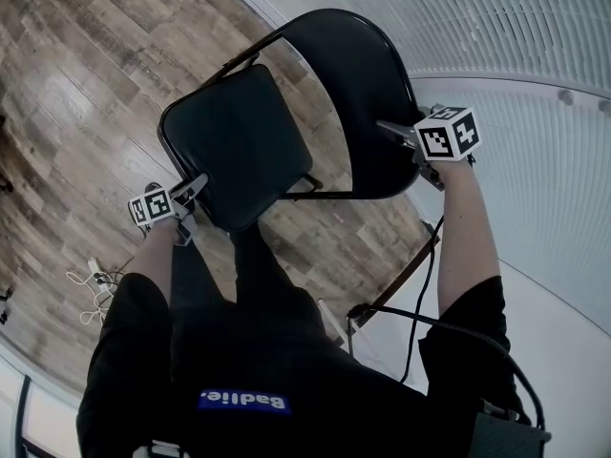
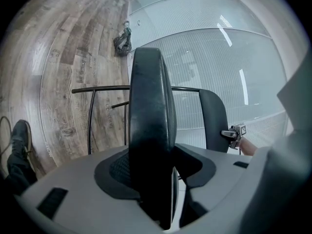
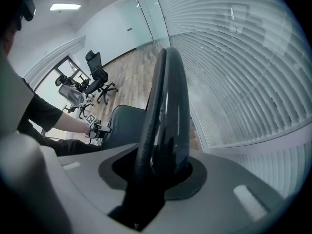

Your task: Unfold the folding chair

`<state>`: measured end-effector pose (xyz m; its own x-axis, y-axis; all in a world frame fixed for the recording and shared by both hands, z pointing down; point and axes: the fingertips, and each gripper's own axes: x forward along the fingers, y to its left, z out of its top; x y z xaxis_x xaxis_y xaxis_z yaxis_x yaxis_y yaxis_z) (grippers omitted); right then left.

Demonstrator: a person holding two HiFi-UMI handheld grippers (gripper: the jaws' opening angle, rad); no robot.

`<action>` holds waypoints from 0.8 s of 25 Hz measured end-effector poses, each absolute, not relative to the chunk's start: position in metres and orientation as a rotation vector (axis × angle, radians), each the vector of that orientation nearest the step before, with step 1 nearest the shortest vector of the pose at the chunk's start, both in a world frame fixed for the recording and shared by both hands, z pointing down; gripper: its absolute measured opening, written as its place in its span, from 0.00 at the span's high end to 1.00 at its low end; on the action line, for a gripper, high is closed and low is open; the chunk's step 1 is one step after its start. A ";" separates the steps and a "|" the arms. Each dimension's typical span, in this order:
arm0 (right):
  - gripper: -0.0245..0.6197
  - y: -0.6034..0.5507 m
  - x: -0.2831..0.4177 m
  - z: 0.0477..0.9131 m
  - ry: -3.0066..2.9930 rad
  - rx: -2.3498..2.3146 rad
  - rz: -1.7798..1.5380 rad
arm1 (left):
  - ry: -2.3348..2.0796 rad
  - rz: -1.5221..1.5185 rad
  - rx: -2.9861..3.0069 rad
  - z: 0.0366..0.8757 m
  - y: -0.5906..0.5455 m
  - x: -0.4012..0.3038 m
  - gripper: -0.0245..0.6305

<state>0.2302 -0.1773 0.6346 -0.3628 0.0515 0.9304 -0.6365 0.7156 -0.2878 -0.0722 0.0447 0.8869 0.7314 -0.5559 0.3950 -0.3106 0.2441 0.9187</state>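
Note:
A black folding chair stands on the wooden floor in the head view, its padded seat [image 1: 239, 141] swung out in front of the curved backrest [image 1: 353, 84]. My left gripper [image 1: 196, 187] is shut on the seat's near edge. In the left gripper view the seat [image 2: 148, 121] runs edge-on between the jaws. My right gripper [image 1: 396, 132] is shut on the right rim of the backrest, which fills the gap between the jaws in the right gripper view [image 3: 168, 111]. Each gripper shows small in the other's view: the right gripper [image 2: 229, 134] and the left gripper [image 3: 100, 129].
A glass wall with white blinds [image 1: 535, 27] stands close behind and right of the chair. Loose cables [image 1: 91, 284] lie on the floor at the left. A dark bundle [image 2: 123, 40] sits by the wall. Office chairs [image 3: 97, 77] stand far off. My shoe [image 2: 19, 135] is near the chair legs.

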 end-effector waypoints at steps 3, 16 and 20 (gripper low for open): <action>0.76 -0.180 0.232 0.638 -1.814 0.455 0.784 | -0.791 -0.198 1.355 0.891 0.045 -0.075 0.64; 0.75 -0.190 0.231 0.662 -1.821 0.430 0.835 | -0.775 -0.195 1.337 0.922 0.053 -0.092 0.62; 0.75 -0.189 0.230 0.668 -1.826 0.425 0.849 | -0.783 -0.189 1.333 0.933 0.059 -0.099 0.62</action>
